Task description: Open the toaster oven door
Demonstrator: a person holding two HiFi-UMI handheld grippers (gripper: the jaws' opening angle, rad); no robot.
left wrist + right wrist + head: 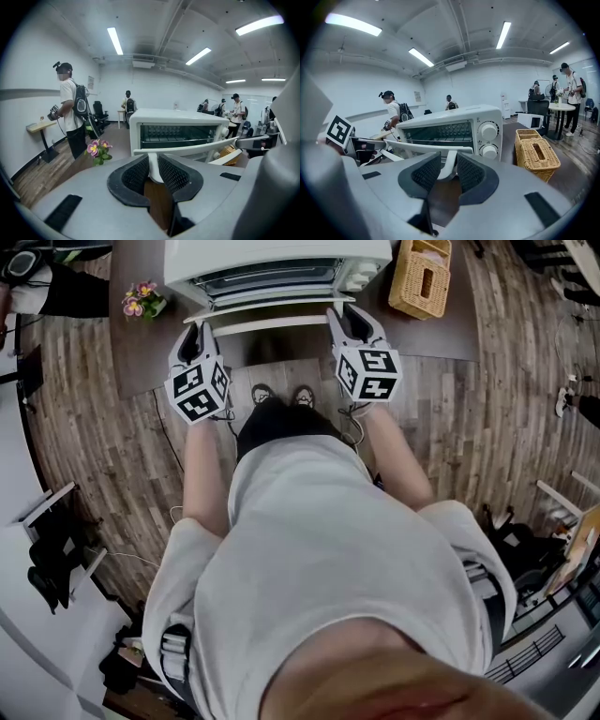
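**Two grippers on the oven door handle**

We stand at a dark brown counter with the boxy white toaster oven straight ahead of us at its far side. Its glass door tilts out from the top, partly open, and the wire rack inside shows above it. The left gripper has its jaws pinching the left end of the door's white bar handle, a white upright piece pressed between the ribbed black pads. The right gripper pinches the handle's right end in the same way, just below the oven's two round white dials. A pot of pink and purple flowers sits on the counter left of the oven, and a woven wicker basket sits to its right. Other people stand in the room behind.
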